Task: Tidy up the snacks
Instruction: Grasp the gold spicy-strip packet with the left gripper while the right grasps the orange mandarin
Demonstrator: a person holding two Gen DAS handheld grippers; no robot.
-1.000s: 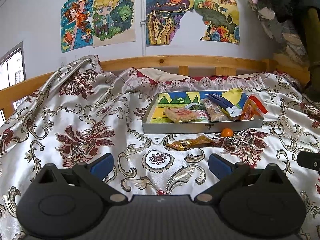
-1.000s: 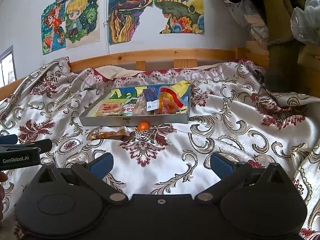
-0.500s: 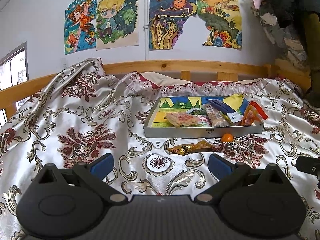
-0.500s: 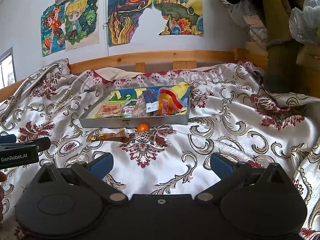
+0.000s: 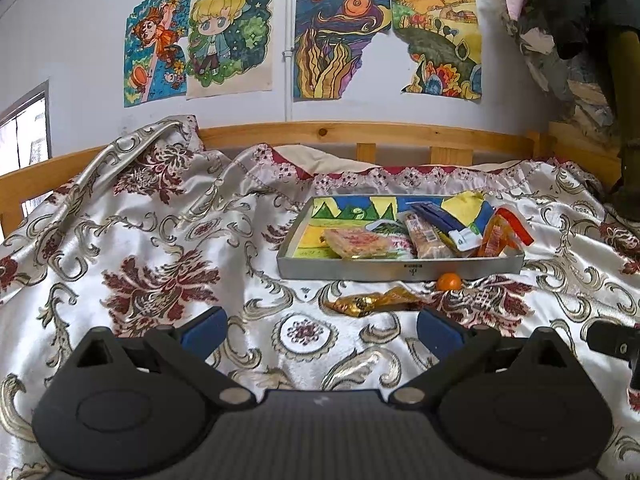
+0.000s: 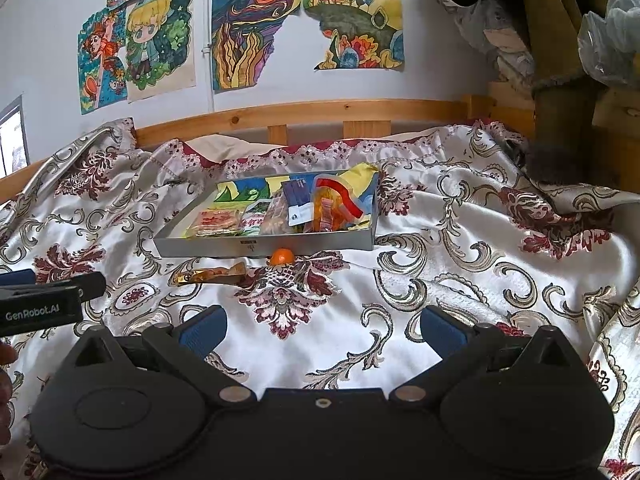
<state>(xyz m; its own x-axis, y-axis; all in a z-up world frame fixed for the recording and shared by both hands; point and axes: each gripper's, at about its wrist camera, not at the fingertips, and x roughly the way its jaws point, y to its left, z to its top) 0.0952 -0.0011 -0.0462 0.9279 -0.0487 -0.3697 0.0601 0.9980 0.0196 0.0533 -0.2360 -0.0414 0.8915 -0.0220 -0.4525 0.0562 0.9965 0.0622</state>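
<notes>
A grey tray [image 5: 400, 270] [image 6: 264, 246] with a colourful lining sits on the bed and holds several snack packets, among them a pink one [image 5: 356, 242] and an orange-red pouch [image 6: 334, 204]. In front of the tray lie a gold-wrapped snack [image 5: 370, 302] [image 6: 212, 276] and a small orange fruit [image 5: 449, 281] [image 6: 282, 257]. My left gripper [image 5: 322, 330] is open and empty, just short of the gold snack. My right gripper [image 6: 322, 328] is open and empty too, further back over the cloth.
A shiny floral bedspread [image 5: 160, 248] covers the bed, bunched up at the left. A wooden rail [image 5: 360, 132] and a wall with drawings stand behind. Piled clothes and bags [image 6: 580, 40] fill the right. The left gripper's body [image 6: 40, 300] shows at the right view's left edge.
Both views have tilted slightly, so the tray and loose snacks sit a little lower in the left view and higher in the right. Both grippers stay open and empty.
</notes>
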